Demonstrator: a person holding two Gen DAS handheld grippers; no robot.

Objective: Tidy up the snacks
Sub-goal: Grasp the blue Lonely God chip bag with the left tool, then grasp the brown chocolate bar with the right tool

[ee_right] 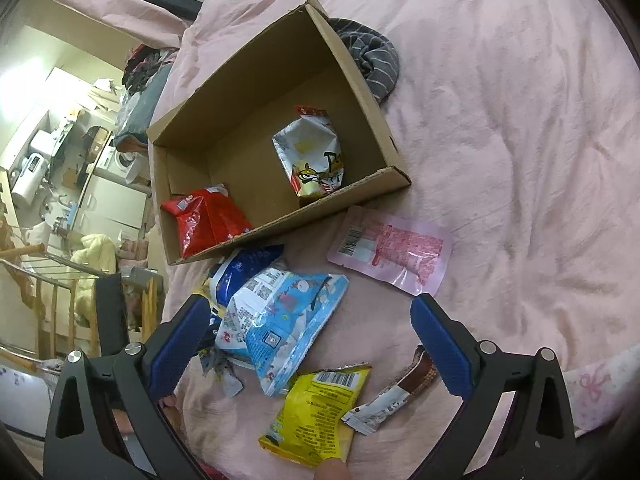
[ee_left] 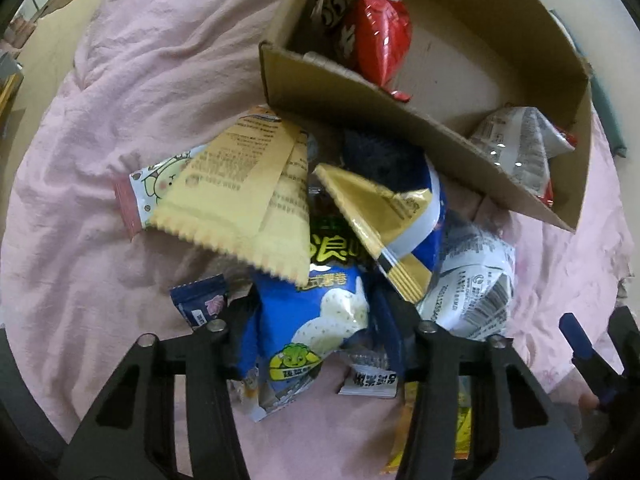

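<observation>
While you are lowering onto the pile, this is how things are standing:

Progress: the sorting is looking early to me. The cardboard box (ee_right: 362,92) is holding a red packet (ee_right: 208,220) in one corner and a white crumpled bag (ee_right: 310,156) in another, with most of its floor bare.

Left to do: a heap of snacks is lying on the pink bedspread (ee_right: 520,140) just outside the box's near wall: a pale yellow sachet (ee_left: 248,196), a gold-and-blue bag (ee_left: 384,216), a white barcode bag (ee_left: 476,280), a small navy sachet (ee_left: 200,306), a pink pouch (ee_right: 390,254), a light blue bag (ee_right: 280,320), a yellow packet (ee_right: 320,412) and a brown-and-white wrapper (ee_right: 394,392).

Left gripper (ee_left: 320,320): you are pointing it steeply down, with its jaws partly drawn in and sitting on either side of the blue bag with the cabbage mascot (ee_left: 316,320). They are lying at the bag's edges, but I cannot tell whether the pads are pressing it yet.

Target position: that blue bag is lying at the bottom of the heap, partly under the pale yellow sachet and the gold-and-blue bag, near the box wall.

Right gripper (ee_right: 312,344): you are holding it spread wide and empty above the light blue bag, with the yellow packet just below.
</observation>
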